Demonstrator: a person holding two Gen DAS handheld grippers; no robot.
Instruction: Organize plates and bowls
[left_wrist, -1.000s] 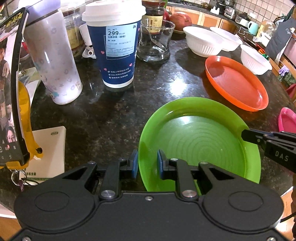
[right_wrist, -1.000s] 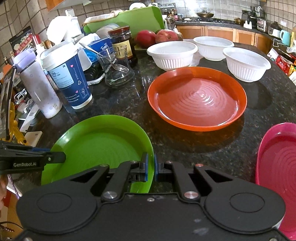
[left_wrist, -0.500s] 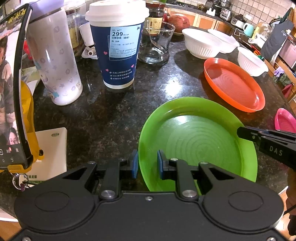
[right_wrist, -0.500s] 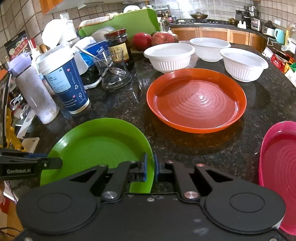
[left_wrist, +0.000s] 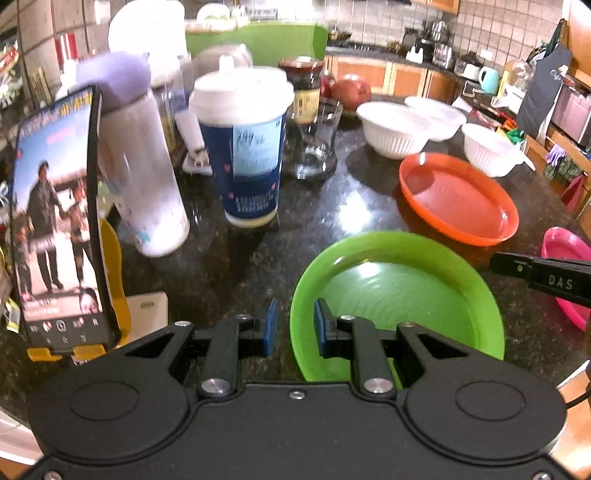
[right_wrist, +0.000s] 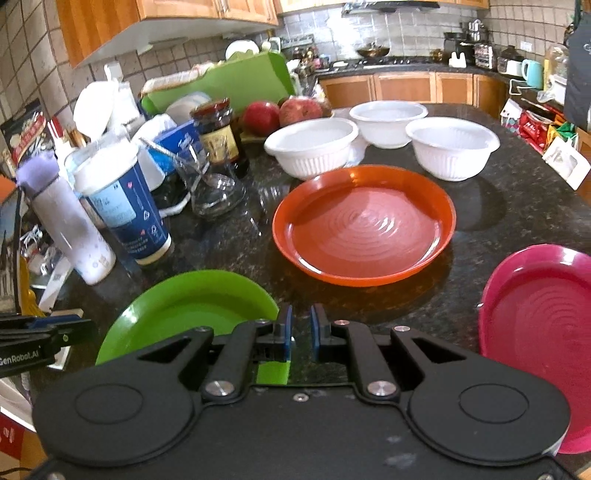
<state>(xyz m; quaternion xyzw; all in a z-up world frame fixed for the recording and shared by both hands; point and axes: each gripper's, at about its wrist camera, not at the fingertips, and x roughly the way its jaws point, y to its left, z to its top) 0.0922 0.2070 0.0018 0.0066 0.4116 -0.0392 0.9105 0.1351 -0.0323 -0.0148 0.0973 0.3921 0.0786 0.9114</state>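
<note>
A green plate (left_wrist: 399, 295) lies on the dark granite counter (left_wrist: 240, 266). My left gripper (left_wrist: 293, 326) is open, its fingers straddling the plate's near left rim without closing on it. My right gripper (right_wrist: 300, 334) is slightly open just right of the green plate (right_wrist: 184, 306), holding nothing. An orange plate (right_wrist: 364, 225) sits in the middle, a pink plate (right_wrist: 543, 325) at the right edge. Three white bowls, left (right_wrist: 310, 147), middle (right_wrist: 388, 122) and right (right_wrist: 452, 146), stand behind the orange plate.
A blue paper cup (left_wrist: 251, 162), a white bottle (left_wrist: 144, 177), a glass with a spoon (right_wrist: 210, 184) and a jar (right_wrist: 218, 133) crowd the left. A phone on a yellow stand (left_wrist: 59, 229) stands at the near left. Apples (right_wrist: 280, 114) lie behind the bowls.
My right gripper has let go of the green plate's rim and opened a little. Both cameras have tilted up and pulled back; the plate has settled on the counter.
</note>
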